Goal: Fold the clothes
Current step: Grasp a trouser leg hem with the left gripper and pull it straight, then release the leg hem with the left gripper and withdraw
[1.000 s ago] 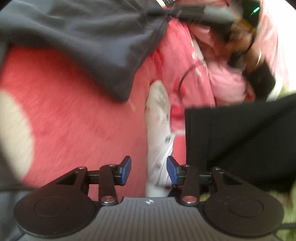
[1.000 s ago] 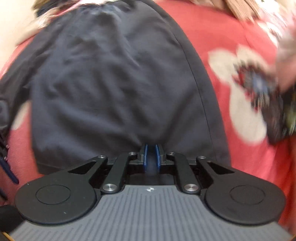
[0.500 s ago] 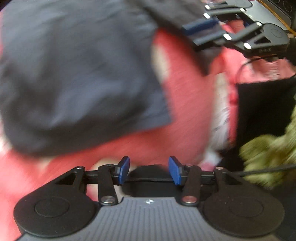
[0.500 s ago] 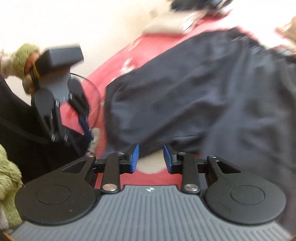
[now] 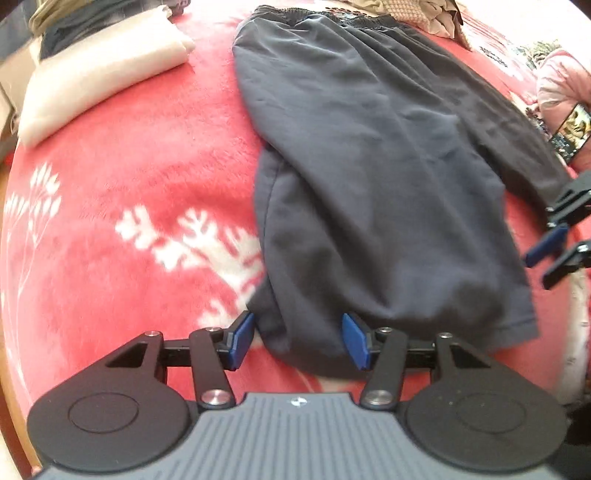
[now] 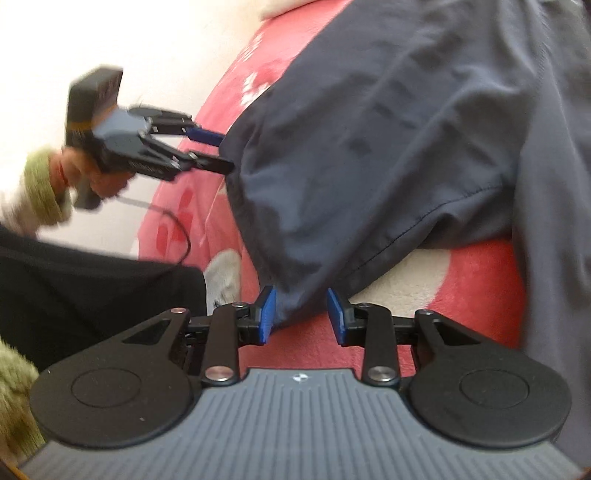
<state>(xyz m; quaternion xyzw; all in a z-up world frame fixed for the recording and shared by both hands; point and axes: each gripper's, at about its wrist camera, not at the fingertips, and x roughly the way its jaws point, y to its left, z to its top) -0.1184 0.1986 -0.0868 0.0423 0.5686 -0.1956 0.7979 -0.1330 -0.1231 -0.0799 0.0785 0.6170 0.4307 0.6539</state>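
Dark navy trousers (image 5: pixel 369 166) lie spread lengthwise on a red blanket (image 5: pixel 129 166), waistband at the far end. My left gripper (image 5: pixel 298 341) is open, its blue pads on either side of the near leg hem, without closing on it. My right gripper (image 6: pixel 301 314) is open, with a corner of the trousers' hem (image 6: pixel 332 184) lying between its pads. The right gripper shows at the right edge of the left wrist view (image 5: pixel 554 243). The left gripper shows in the right wrist view (image 6: pixel 210 151), open at the trousers' edge.
A folded cream cloth (image 5: pixel 96 70) lies at the far left on the blanket. More clothes are piled at the far end (image 5: pixel 406 11). A pink-clad figure with a phone (image 5: pixel 565 122) is at the right. My black clothing (image 6: pixel 92 288) and green sleeve are at the left.
The right gripper has opened and let go of the trousers. Both grippers have swung to the leg hems, and the trousers now lie flat on the blanket.
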